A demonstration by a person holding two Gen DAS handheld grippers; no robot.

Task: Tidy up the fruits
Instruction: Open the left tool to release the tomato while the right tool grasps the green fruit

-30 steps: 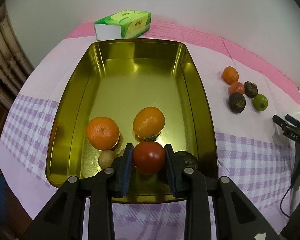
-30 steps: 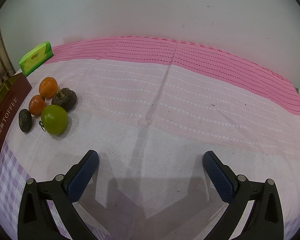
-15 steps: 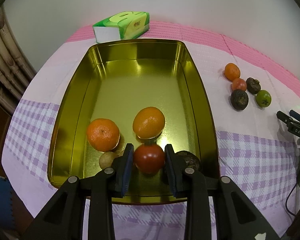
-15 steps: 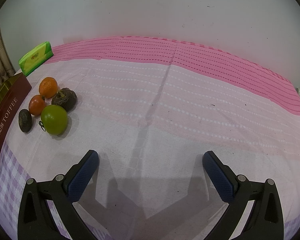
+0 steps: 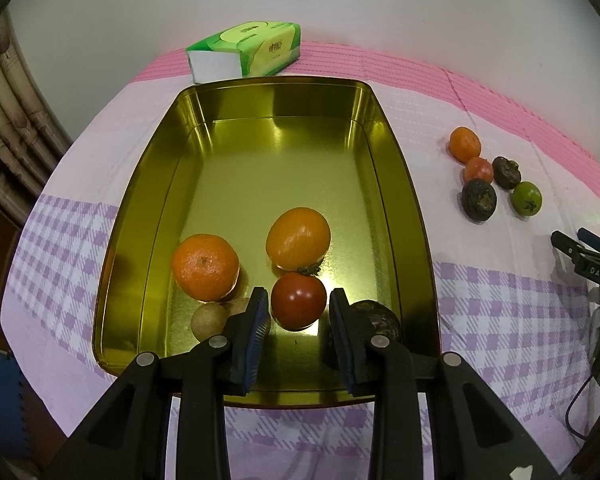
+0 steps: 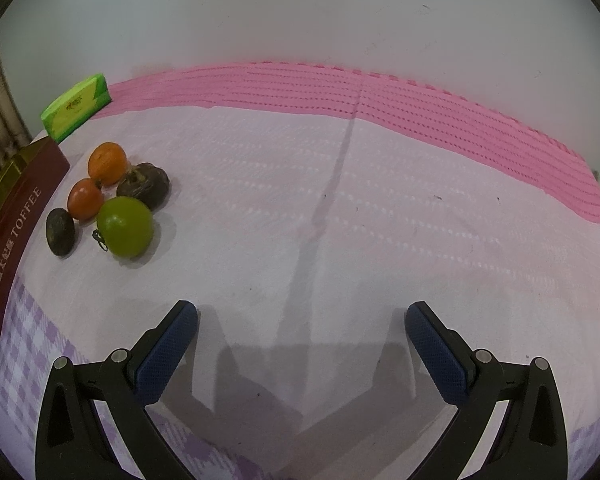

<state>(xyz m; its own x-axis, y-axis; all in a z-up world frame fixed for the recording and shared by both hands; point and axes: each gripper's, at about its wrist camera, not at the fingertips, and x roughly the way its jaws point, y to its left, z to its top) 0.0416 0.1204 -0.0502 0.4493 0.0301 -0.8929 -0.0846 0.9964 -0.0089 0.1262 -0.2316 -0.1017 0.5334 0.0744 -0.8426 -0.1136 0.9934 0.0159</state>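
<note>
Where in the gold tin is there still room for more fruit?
The tin is bare across its far half, toward the tissue pack. Its near end is crowded: two oranges, a tomato, and small fruits in the corners.

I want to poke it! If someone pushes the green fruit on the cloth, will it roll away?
Probably. The green fruit looks round and smooth, so a push would likely roll it. The soft cloth may slow it, and the neighbouring fruits beside it could stop it.

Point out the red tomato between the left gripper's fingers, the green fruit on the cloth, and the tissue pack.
red tomato (image 5: 298, 300), left wrist view, middle of its skin.
green fruit (image 6: 125, 226), right wrist view, centre of its side.
tissue pack (image 5: 248, 50), left wrist view, top face.
</note>
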